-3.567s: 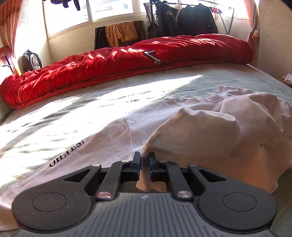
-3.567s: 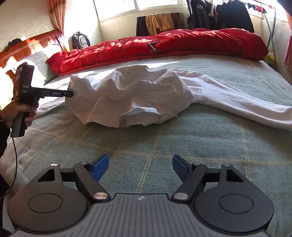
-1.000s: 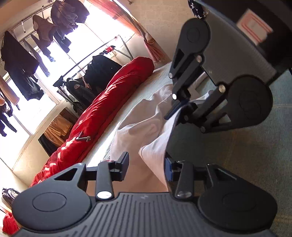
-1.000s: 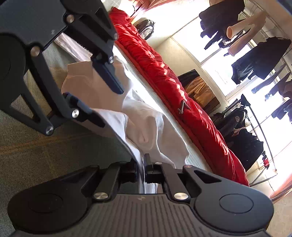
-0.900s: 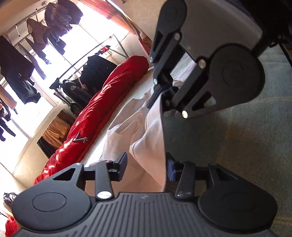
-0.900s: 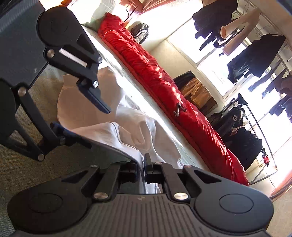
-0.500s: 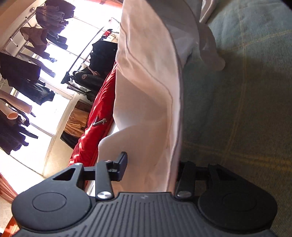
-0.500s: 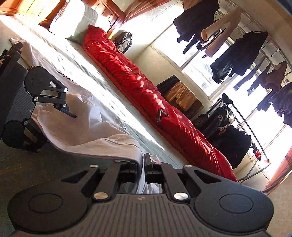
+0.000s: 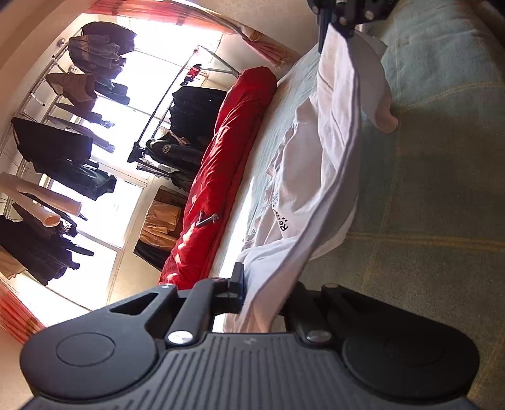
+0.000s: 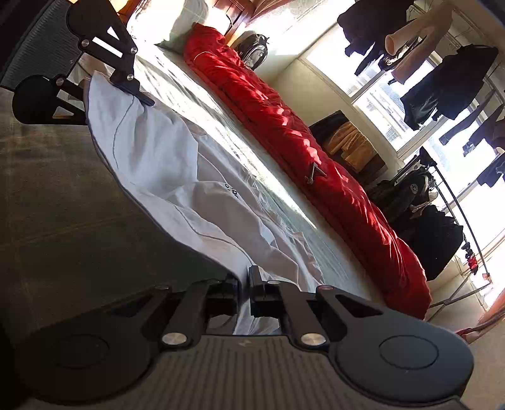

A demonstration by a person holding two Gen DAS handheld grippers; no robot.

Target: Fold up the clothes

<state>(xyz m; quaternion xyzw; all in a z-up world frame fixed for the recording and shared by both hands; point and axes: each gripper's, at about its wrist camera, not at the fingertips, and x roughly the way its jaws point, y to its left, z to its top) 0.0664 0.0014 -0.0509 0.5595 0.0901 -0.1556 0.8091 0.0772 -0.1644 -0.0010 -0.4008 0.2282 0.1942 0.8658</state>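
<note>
Left wrist view: the left tool [image 9: 263, 295] has a gap between its black fingers, and the hem of the white cotton T-shirt with black lettering [image 9: 318, 176] runs through that gap; whether it is pinched, I cannot tell. Ahead of this tool the shirt stretches taut up to the right tool [image 9: 334, 19] at the top edge. Right of the cloth lies the green checked bed cover [image 9: 442, 164]; left of it, the long red quilted duvet [image 9: 227, 164].

Right wrist view: the right tool [image 10: 243, 295] is nearly closed, clamping the shirt's [image 10: 164, 170] edge between its fingers. The cloth runs forward to the left tool [image 10: 126, 85], far ahead on the left. The duvet [image 10: 300, 151] lies off to the right.
</note>
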